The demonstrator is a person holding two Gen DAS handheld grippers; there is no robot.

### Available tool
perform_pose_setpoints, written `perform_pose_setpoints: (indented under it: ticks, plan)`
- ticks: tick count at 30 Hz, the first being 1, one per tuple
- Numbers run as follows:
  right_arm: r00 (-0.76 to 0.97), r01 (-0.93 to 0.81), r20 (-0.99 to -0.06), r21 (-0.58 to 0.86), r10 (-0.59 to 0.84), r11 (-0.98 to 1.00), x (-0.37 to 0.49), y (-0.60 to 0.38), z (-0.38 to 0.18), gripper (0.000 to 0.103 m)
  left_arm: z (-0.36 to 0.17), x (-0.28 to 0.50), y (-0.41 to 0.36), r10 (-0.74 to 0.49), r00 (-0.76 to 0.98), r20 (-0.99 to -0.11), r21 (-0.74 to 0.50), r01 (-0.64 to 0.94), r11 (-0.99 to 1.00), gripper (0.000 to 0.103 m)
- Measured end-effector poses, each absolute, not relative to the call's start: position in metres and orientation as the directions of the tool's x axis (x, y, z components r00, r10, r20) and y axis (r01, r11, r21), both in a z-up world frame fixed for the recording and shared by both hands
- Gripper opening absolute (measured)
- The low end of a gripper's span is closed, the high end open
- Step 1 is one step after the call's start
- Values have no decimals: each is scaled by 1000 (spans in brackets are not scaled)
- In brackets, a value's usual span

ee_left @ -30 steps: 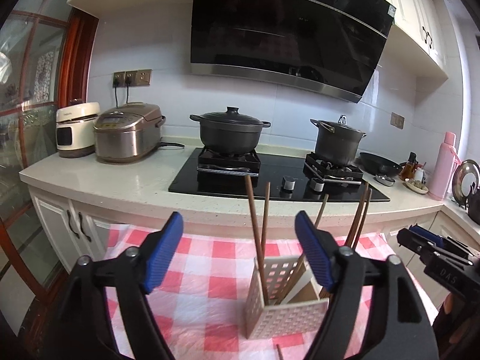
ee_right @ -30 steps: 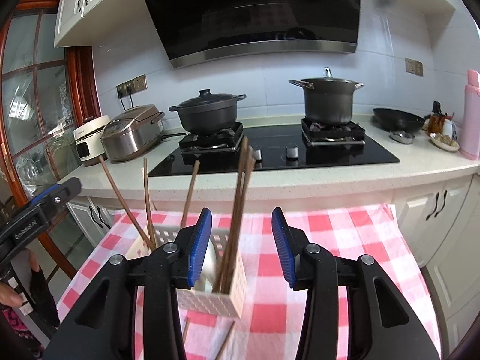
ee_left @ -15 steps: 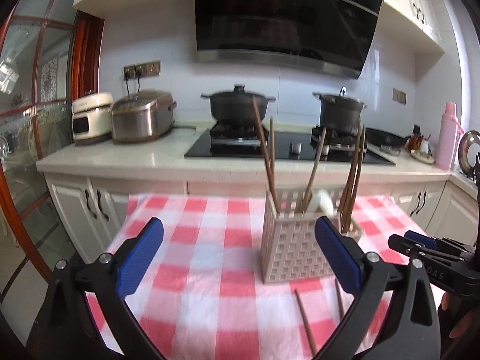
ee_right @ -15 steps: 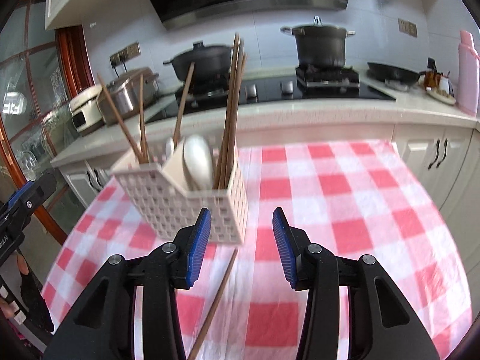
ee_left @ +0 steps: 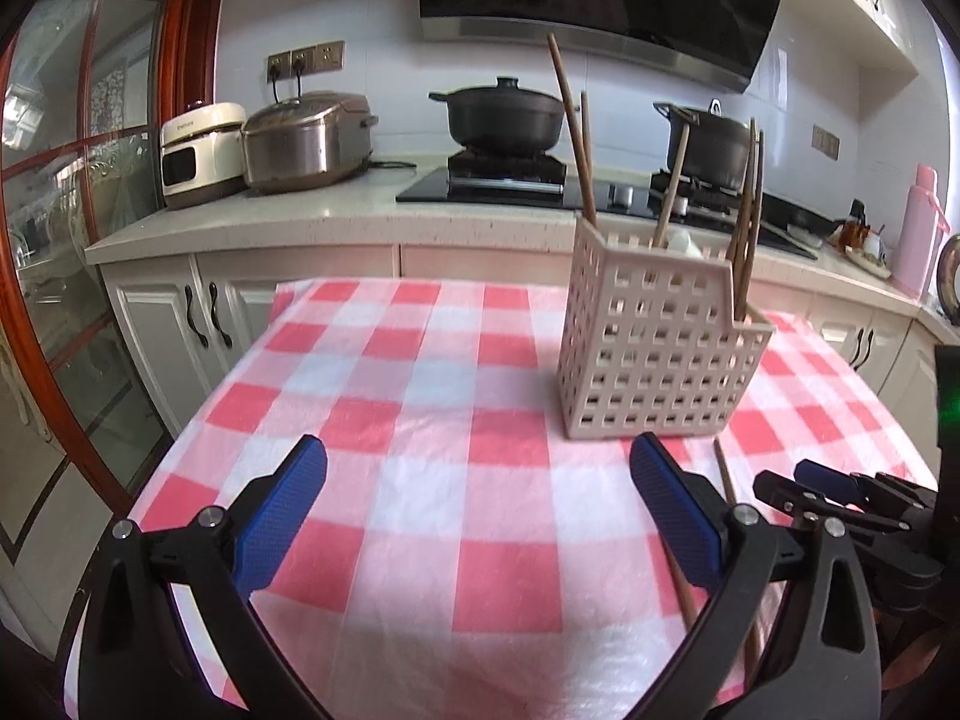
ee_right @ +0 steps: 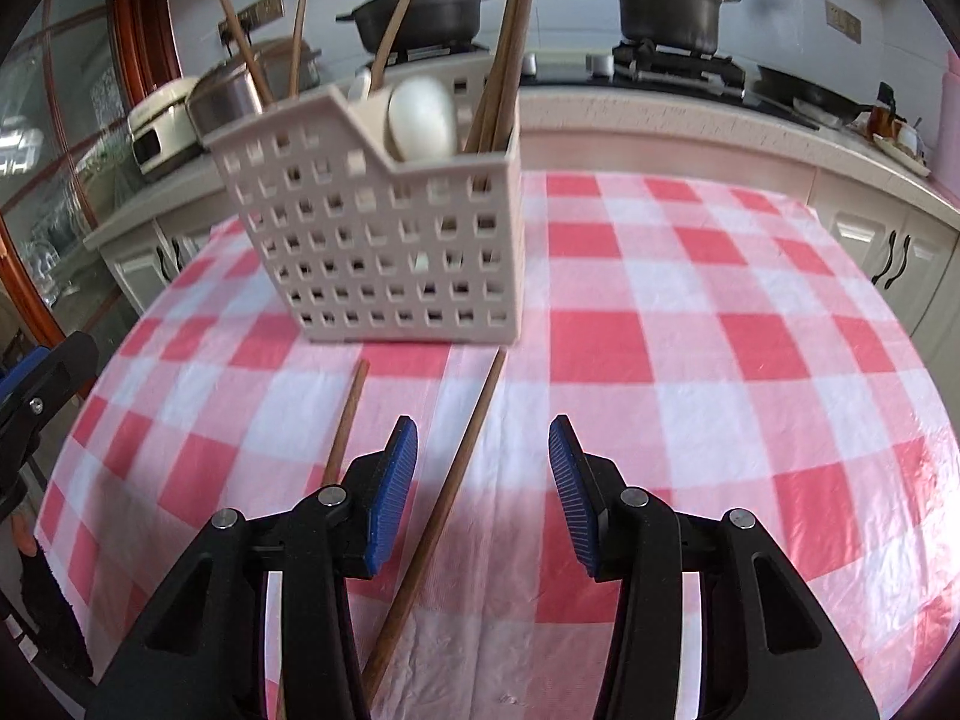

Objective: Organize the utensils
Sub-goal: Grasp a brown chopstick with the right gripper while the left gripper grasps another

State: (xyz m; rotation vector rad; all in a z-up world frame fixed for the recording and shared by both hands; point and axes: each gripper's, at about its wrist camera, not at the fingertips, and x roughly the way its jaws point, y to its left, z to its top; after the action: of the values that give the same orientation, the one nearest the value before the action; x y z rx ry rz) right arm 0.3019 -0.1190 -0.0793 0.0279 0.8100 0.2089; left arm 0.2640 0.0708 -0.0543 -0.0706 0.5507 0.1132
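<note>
Our left gripper (ee_left: 477,507) hangs over the checked tablecloth (ee_left: 420,396) near its front edge, its blue pads spread as wide as they go with only cloth between them; our right gripper (ee_right: 483,495) stands half spread, empty, its pads pressing on nothing; one loose chopstick (ee_right: 444,516) lies on the cloth between them, nearer the left pad, running up to the front wall of the perforated caddy (ee_right: 384,240); a second loose chopstick (ee_right: 345,420) lies just left of it; the caddy stands upright toward the table's far edge, holding upright chopsticks (ee_right: 507,54) and a white spoon (ee_right: 420,117); beyond the table we see the stove (ee_left: 510,180) with two dark pots.
</note>
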Motion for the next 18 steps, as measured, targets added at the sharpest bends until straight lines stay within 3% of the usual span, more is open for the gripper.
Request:
perform_pose_setpoints:
  ticks: [18]
  plan:
    - [615, -120, -786, -14, 63, 993, 318, -97, -104, 45, -76, 269, 78, 70, 802, -593, -41, -117, 992, 98]
